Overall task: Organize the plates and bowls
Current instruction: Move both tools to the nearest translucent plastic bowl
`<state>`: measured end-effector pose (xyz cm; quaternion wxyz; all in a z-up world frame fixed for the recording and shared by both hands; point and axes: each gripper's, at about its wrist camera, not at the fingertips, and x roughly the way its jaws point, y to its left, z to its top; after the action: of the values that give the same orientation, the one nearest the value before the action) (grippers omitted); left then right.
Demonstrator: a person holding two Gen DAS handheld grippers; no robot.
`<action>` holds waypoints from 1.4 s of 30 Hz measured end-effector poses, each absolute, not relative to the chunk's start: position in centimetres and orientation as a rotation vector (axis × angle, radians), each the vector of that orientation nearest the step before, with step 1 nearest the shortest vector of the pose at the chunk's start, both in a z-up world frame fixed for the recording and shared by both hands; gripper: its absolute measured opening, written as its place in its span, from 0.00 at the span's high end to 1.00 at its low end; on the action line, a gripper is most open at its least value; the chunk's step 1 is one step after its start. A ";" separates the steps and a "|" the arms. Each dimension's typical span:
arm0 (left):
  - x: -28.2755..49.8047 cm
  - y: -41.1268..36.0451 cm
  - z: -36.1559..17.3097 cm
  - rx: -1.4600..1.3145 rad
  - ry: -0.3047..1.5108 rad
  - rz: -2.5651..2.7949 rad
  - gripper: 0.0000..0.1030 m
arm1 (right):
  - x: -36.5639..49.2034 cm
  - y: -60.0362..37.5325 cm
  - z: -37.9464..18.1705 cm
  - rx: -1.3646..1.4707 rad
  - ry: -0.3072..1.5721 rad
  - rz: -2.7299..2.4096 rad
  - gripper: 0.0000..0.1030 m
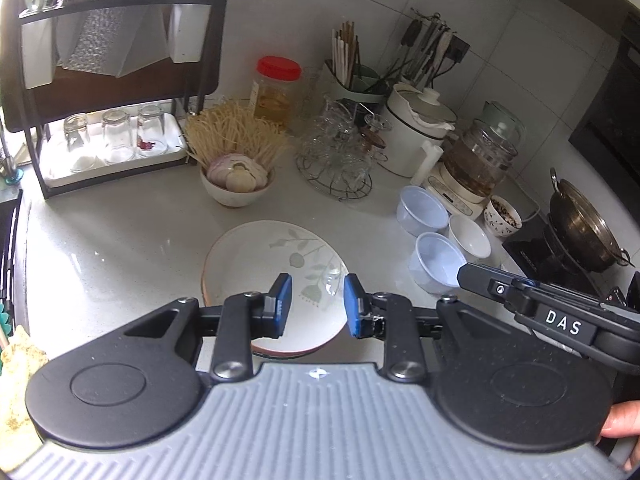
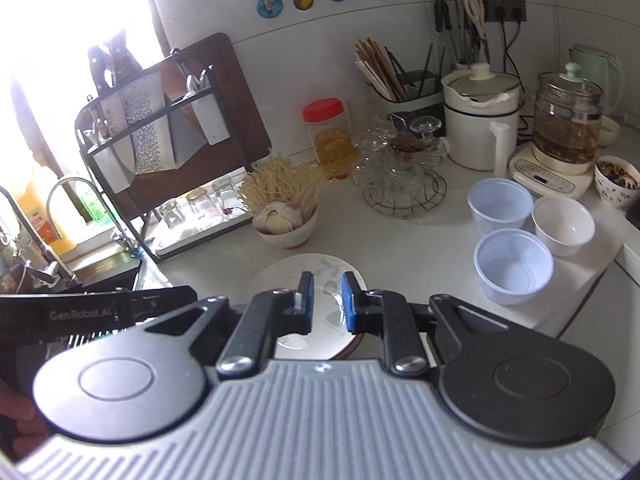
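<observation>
Progress: nothing stacked yet, by the look of it.
Plate [image 1: 276, 264]: alone on desk [image 1: 120, 248].
Bowls [image 2: 514, 264]: three loose, right of plate.
Left gripper [image 1: 318, 300]: fingers apart, empty, above plate.
Right gripper [image 2: 326, 300]: fingers apart, empty.

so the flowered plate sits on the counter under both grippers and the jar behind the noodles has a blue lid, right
Not quite: the jar has a red lid, not blue, as the right wrist view shows clearly. The rest holds: the flowered plate lies on the counter under the left gripper and right gripper, behind the noodles.
</observation>
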<state>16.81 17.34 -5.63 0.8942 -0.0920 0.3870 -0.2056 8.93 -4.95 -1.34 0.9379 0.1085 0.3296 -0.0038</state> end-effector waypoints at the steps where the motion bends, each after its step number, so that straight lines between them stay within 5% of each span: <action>1: 16.9 16.9 -5.7 -0.187 0.802 -0.428 0.69 | 9.0 -5.3 -1.4 0.225 0.673 -0.013 0.82; 12: 20.9 10.1 -6.9 -0.093 0.785 -0.456 0.69 | 11.7 -11.3 -2.5 0.288 0.649 -0.067 0.82; 17: 24.1 6.2 -8.3 -0.100 0.796 -0.478 0.52 | 13.6 -15.6 -3.3 0.293 0.669 -0.094 0.82; 39: 33.3 -7.6 -14.5 0.045 0.941 -0.568 0.52 | 17.1 -28.7 -10.4 0.466 0.813 -0.324 0.82; 42: 34.1 -8.7 -15.6 0.063 0.968 -0.573 0.52 | 17.9 -29.4 -11.5 0.490 0.836 -0.328 0.74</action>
<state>34.05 -8.67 -15.61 0.8455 0.0298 0.4589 -0.2714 17.89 -29.39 -11.52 0.8720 0.2343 0.4002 -0.1571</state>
